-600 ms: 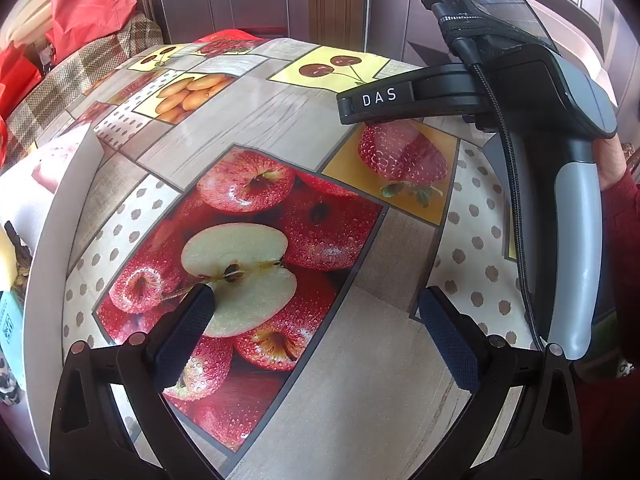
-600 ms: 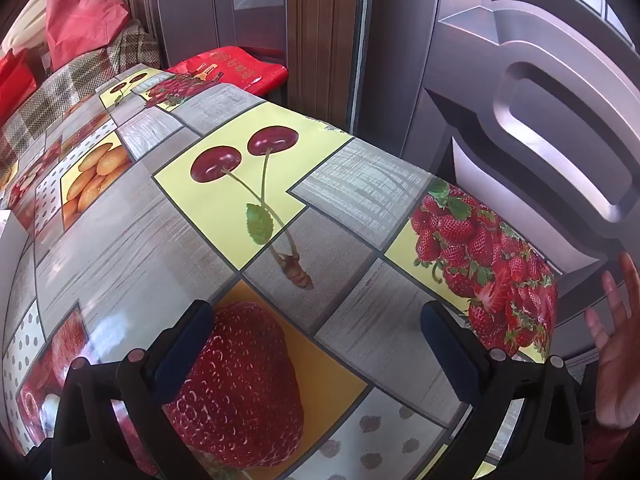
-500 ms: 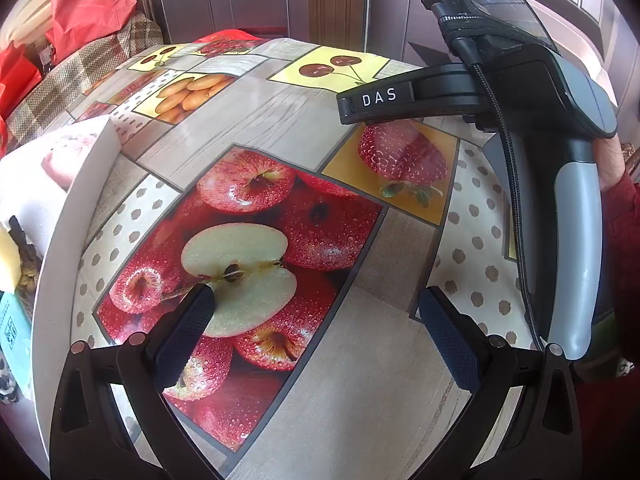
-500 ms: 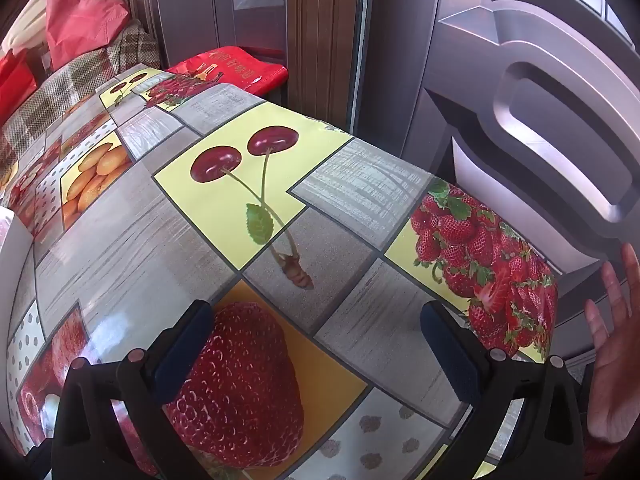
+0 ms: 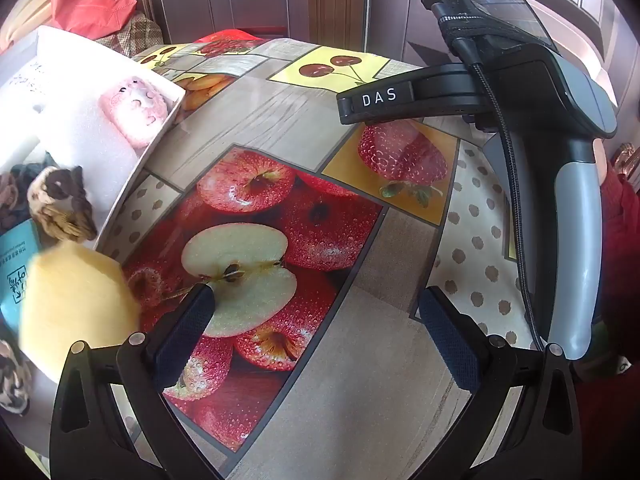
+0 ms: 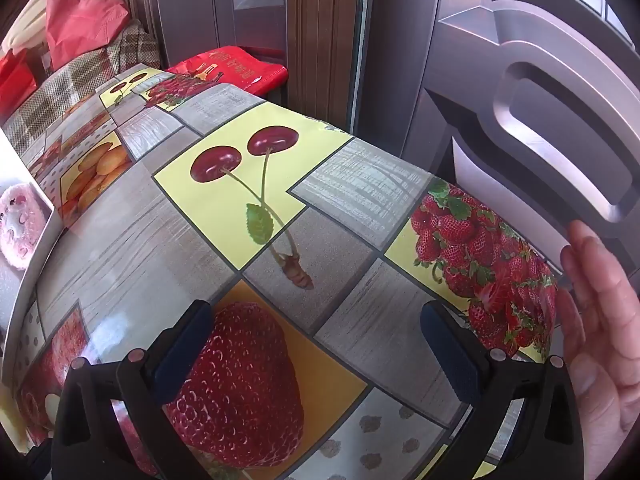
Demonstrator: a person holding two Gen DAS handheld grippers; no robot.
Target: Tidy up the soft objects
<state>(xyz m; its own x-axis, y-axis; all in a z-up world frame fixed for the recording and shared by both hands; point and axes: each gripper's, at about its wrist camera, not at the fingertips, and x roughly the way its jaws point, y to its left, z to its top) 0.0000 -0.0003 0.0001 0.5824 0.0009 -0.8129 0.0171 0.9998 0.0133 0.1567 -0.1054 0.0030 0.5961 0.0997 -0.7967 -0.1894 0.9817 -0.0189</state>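
Note:
A white box [image 5: 80, 128] stands at the left of the fruit-print table, tilted toward me. It holds a pink plush [image 5: 134, 110], a brown and cream plush [image 5: 60, 200], a yellow soft block [image 5: 76, 308] and a teal packet [image 5: 16, 272]. The pink plush also shows in the right wrist view [image 6: 18, 224]. My left gripper [image 5: 316, 332] is open and empty above the apple picture, right of the box. My right gripper [image 6: 316, 344] is open and empty above the strawberry picture; its body [image 5: 520, 120] shows in the left wrist view.
The table's far edge [image 6: 400, 152] runs close to brown doors. A red bag [image 6: 228, 68] lies behind the table and a red sack [image 5: 88, 0] on a checked sofa. A bare hand [image 6: 600, 320] is raised at the right.
The white box has swung into the left wrist view and tilted, so its soft contents now show. The bare hand has moved closer in the right wrist view. Both grippers stay open.

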